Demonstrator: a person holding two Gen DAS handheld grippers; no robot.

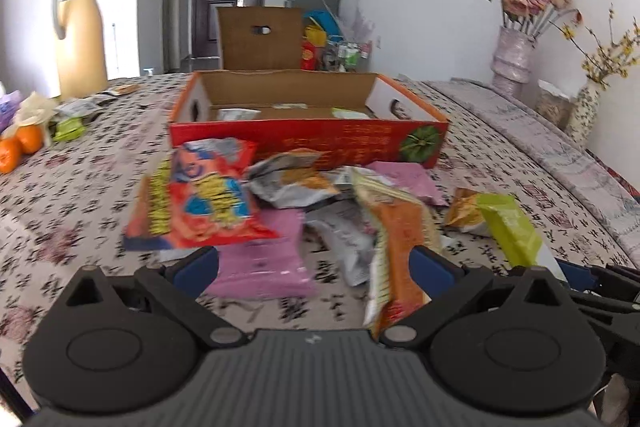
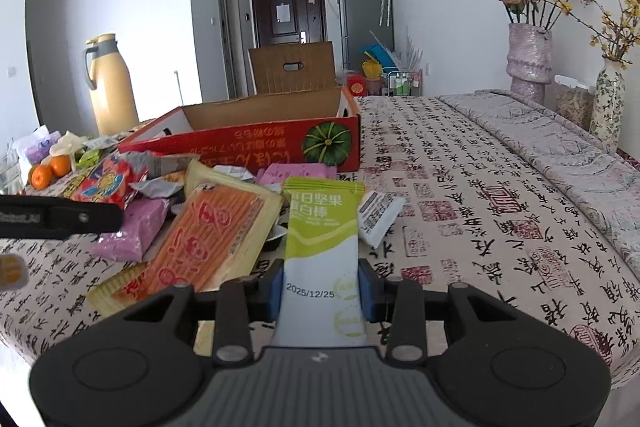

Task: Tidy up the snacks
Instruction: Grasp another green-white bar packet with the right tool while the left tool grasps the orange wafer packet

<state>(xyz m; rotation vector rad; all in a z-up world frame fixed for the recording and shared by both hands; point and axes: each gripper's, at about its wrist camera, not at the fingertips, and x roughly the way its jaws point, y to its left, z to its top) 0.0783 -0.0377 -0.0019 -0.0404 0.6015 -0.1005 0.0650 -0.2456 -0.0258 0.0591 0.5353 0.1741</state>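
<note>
Your right gripper (image 2: 319,291) is clamped on the green-and-white nut bar packet (image 2: 322,247), blue pads pressing both long edges, the packet standing up between the fingers and stamped 2025/12/25 near its lower end. Your left gripper (image 1: 316,263) hangs with its jaws spread wide and nothing between them, poised over the snack pile (image 1: 304,203) on the counter (image 1: 80,195). Right under that opening lies a pink packet (image 1: 260,259), and the orange striped packet (image 1: 396,239) leans against the right-hand finger. Up front on the left, the red-and-yellow chip bag (image 1: 196,195) sits on top of the heap, with a crumpled silver bag (image 1: 288,179) just beside it. From the right wrist camera, the orange striped packet is touching the left side of your held bar, and a white wrapper (image 2: 378,213) pokes out just behind it. The red cardboard box (image 1: 308,139) with the green pumpkin print stands open right behind the pile, its flap upright, a few packets already lying in its bottom. Off to the left sit tangerines (image 1: 20,147), more loose wrappers and a yellow thermos jug (image 1: 80,39), well apart from the heap. On the right edge of the counter stand two flower vases (image 2: 530,59), near the wall. The calligraphy-print tablecloth (image 2: 480,207) covers everything.
</note>
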